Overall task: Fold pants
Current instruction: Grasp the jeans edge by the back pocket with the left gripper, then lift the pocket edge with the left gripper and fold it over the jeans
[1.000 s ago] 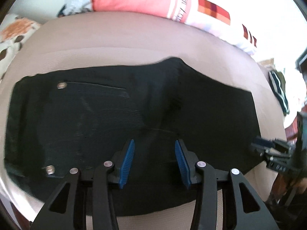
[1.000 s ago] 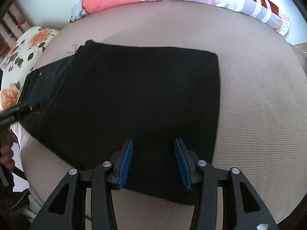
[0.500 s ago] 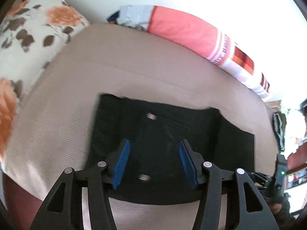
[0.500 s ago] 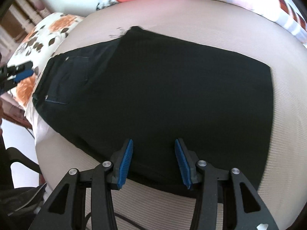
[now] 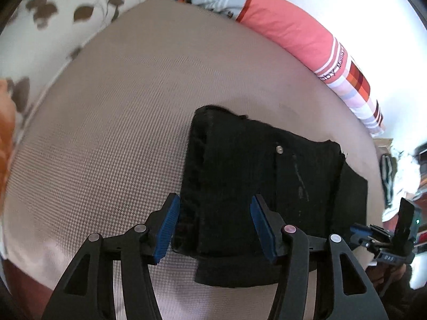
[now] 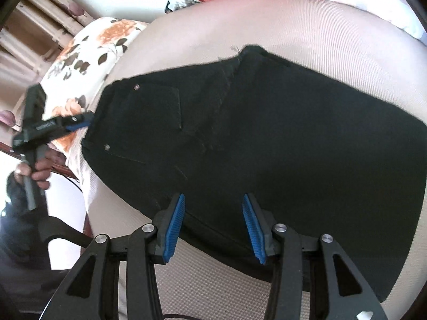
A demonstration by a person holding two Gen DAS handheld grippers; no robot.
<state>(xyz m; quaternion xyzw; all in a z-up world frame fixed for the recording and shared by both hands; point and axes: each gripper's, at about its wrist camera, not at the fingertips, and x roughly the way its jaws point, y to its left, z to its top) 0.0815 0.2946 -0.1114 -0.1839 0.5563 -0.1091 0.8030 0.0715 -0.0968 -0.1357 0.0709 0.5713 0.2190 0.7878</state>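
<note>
The work surface is a beige textured mattress (image 5: 112,122), domed by the fisheye lens and bounded at the far edge by a pink-and-striped pillow (image 5: 288,29) and at the left by a floral-print cushion (image 5: 40,18); in the right wrist view a wall with pale wooden slats (image 6: 40,13) stands behind the cushion. The black pants (image 6: 267,138) lie flat on the mattress in a folded rectangle — the rear pocket with its two metal rivets faces up toward the left end, and a thicker folded layer covers the right portion. Bare mattress shows on all sides of the garment: a broad band to the left in the left wrist view, a narrower band along the near edge in both views. The near edge of the pants sits just ahead of both tools. The left gripper (image 5: 213,229) is held over the waistband end with its jaws spread wide, nothing between the blue pads (image 5: 166,229). The right gripper (image 6: 213,229) is positioned at the near long edge, jaws likewise spread wide and holding nothing. The person's left hand (image 6: 37,170) grips the left tool's handle beyond the mattress edge.
</note>
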